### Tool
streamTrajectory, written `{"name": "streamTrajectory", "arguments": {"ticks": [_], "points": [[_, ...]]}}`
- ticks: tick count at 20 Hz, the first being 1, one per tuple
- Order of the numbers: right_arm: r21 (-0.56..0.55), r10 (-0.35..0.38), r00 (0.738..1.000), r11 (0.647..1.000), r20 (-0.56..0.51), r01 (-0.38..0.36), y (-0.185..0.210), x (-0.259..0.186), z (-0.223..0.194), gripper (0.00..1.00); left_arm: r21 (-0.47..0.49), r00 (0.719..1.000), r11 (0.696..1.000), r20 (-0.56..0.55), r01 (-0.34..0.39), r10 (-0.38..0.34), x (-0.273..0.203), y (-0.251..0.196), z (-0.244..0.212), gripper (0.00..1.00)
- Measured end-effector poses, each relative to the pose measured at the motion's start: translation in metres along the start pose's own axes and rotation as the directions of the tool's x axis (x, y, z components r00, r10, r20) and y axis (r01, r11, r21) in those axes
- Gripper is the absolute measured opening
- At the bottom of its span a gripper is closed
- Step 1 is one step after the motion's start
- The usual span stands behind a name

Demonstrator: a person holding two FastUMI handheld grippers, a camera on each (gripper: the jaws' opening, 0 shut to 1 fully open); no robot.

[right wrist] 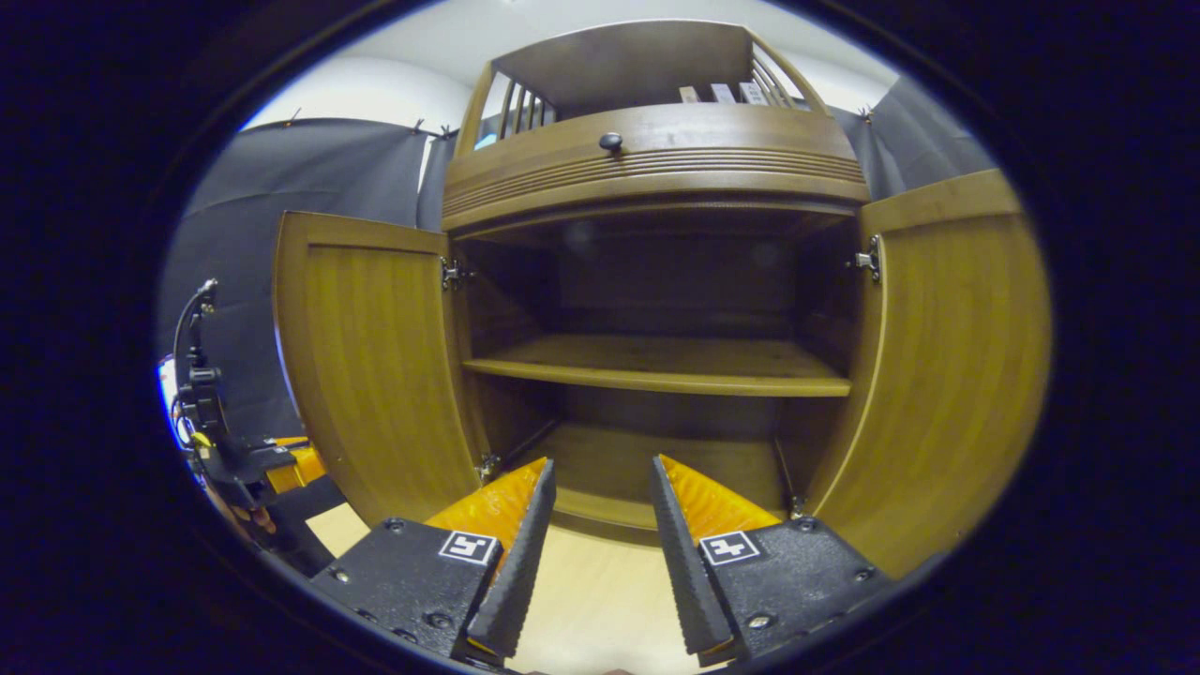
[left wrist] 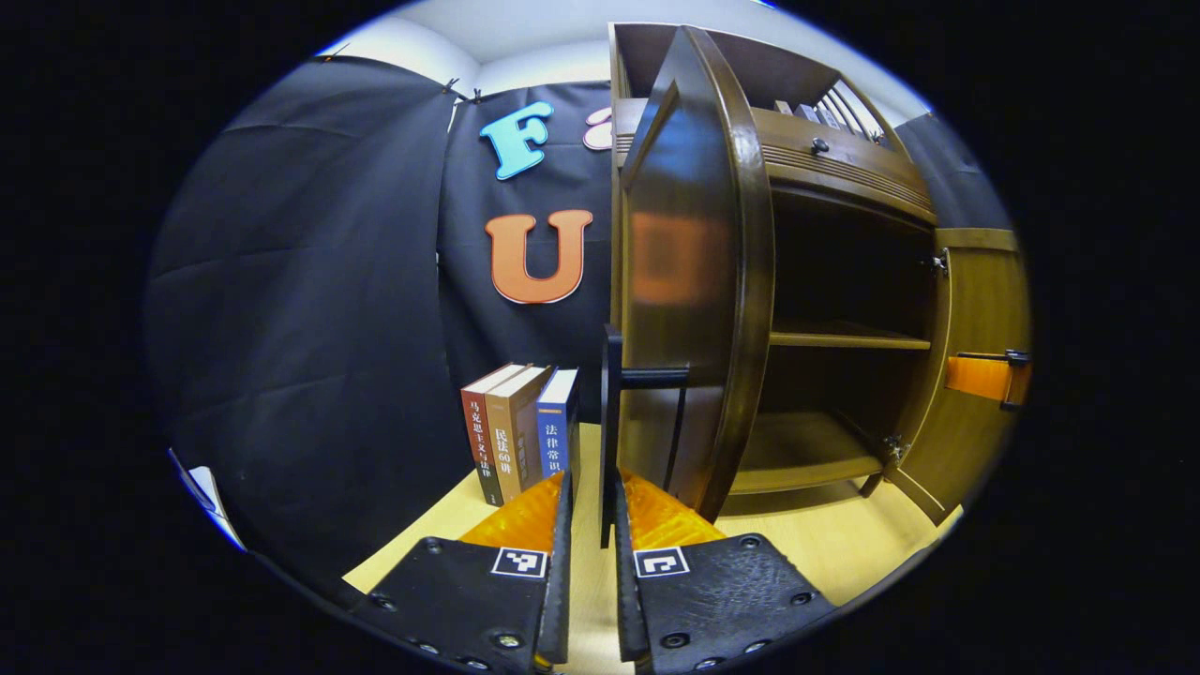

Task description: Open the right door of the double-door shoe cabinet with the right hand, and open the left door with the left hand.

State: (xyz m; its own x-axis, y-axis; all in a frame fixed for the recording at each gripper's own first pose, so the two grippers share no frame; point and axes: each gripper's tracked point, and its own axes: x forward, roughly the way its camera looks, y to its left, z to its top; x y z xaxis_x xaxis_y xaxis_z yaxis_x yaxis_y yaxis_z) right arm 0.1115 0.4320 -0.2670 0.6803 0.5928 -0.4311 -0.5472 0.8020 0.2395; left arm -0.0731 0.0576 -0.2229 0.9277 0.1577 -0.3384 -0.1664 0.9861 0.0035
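The brown shoe cabinet (right wrist: 656, 150) stands with both doors swung wide. In the left gripper view the left door (left wrist: 689, 281) is edge-on, and its black handle (left wrist: 647, 377) sticks out toward me. The handle's upright bar runs down between the fingers of my left gripper (left wrist: 592, 478). The bar lies against the right finger, a slit of floor shows beside the left finger, and the jaws are narrowly open. My right gripper (right wrist: 602, 461) is open and empty, facing the cabinet's inside between the left door (right wrist: 375, 375) and the right door (right wrist: 947, 375).
Three books (left wrist: 520, 431) stand upright on the pale wood floor (left wrist: 825, 553) left of the cabinet. A shelf (right wrist: 656, 366) splits the inside. A drawer with a round knob (right wrist: 610, 142) sits above. Black cloth hangs behind. The left gripper (right wrist: 253, 464) shows beside the left door.
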Motion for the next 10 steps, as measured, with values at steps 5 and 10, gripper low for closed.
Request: {"name": "streamTrajectory", "arguments": {"ticks": [5, 10], "points": [[-0.005, 0.018, 1.0, 1.0, -0.012, -0.018, 0.006, 0.006, -0.003, 0.65, 0.02, 1.0, 1.0, 0.002, -0.023, 0.023, -0.008, 0.019, 0.001, 0.18], [-0.01, 0.04, 0.999, 0.999, -0.023, -0.04, 0.017, 0.011, -0.006, 0.67, 0.019, 0.988, 0.988, 0.009, -0.151, 0.151, -0.022, 0.066, 0.002, 0.12]]}}
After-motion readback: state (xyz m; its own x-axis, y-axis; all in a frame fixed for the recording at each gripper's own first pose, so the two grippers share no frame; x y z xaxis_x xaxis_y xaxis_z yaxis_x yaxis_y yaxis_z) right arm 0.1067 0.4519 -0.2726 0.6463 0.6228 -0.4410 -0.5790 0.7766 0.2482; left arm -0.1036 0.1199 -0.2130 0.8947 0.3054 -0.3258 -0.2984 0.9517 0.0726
